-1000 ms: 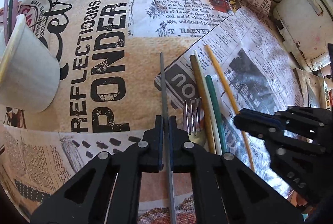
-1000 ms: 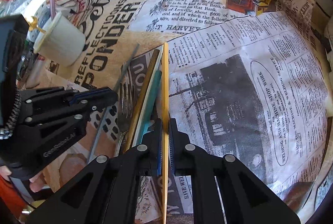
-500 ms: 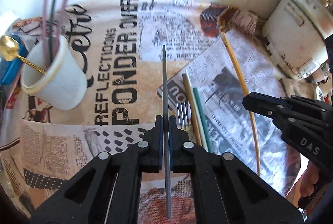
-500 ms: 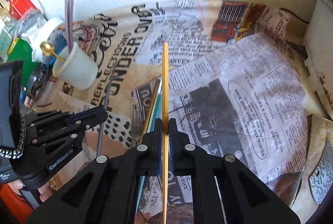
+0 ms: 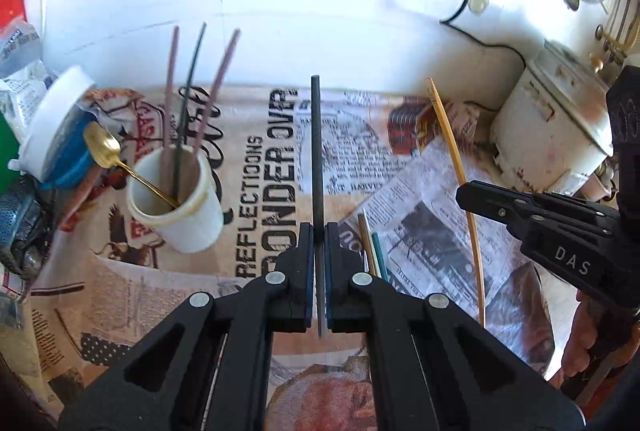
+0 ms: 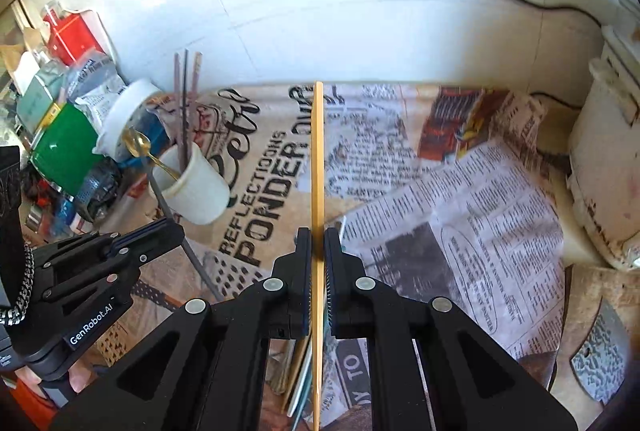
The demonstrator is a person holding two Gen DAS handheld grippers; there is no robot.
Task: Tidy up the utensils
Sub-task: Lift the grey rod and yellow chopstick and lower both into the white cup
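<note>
Mid-carry with one stick in each gripper. Left gripper [image 5: 316, 247] clamped on the dark grey chopstick [image 5: 317, 151], seen centre frame pointing up toward the wall; right gripper [image 6: 317, 251] clamped on the yellow chopstick [image 6: 317, 167], likewise centre of its own view. Both clear of the newspaper-covered desk [image 6: 460, 215].

Best done one at a time, probably: bring a tip over the mouth of the white cup [image 5: 176, 199], left of centre, tilt the stick steeper, lower until well inside, then release. Worth approaching from the open side of the rim, away from the sticks already leaning there, and keeping the second gripper back so the two do not cross. A light cup may tip if nudged.

In the cup: two purplish sticks [image 5: 224, 71], one dark green stick [image 5: 192, 71] and a gold spoon [image 5: 104, 151] with its bowl hanging out over the rim. On the desk, lower centre, olive, white and teal sticks [image 5: 374, 251].
</note>
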